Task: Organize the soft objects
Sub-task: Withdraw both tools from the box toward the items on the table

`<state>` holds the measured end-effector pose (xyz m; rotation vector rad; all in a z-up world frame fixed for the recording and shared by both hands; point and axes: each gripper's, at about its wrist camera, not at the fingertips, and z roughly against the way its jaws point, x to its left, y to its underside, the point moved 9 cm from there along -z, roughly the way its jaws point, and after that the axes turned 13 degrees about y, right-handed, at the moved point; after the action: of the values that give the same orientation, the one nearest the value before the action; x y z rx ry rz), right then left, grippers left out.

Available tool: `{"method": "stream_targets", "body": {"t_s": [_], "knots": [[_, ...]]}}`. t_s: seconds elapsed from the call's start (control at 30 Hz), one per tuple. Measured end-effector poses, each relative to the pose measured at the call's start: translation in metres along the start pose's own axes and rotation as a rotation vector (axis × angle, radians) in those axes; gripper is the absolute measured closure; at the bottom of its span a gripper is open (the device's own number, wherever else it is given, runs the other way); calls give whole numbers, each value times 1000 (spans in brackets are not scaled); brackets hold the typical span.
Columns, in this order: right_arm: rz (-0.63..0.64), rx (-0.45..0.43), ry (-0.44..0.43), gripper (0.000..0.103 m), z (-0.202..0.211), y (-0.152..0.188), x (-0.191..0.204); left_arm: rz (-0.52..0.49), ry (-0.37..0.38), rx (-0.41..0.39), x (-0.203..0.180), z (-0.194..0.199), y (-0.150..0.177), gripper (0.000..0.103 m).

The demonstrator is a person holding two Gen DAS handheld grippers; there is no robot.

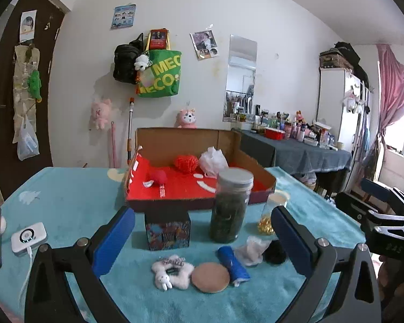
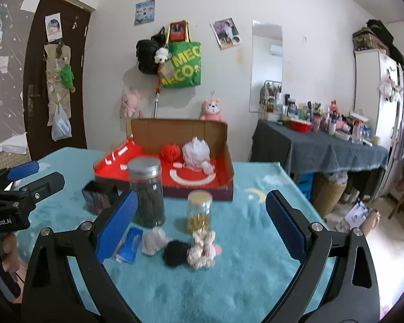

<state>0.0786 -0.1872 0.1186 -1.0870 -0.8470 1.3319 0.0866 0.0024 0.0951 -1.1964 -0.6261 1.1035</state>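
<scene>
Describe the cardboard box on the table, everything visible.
The cardboard box is a shallow, open brown tray with a red inner floor bearing white marks. One flap stands upright at the back. It sits on the teal blanket, behind the two jars. Inside lie red yarn, a white mesh puff and a red ball.

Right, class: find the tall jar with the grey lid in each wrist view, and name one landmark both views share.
Left wrist view: tall jar right of centre, in front of the red box.
Right wrist view: tall jar left of centre, before the box's left corner.
Shared landmark: green bag on the wall.
</scene>
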Motion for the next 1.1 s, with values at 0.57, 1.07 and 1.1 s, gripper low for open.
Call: {"method": "stream_targets", "body": {"t_s": [0.57,1.07,1.1], "knots": [[27,143,42,5,-36,84,12,65,-27,147,16,-32,76,0],[2,248,24,5,-55,111,8,100,-58,255,32,-46,104,0],[2,254,25,5,-57,111,7,98,-59,261,34,-47,103,0]]}}
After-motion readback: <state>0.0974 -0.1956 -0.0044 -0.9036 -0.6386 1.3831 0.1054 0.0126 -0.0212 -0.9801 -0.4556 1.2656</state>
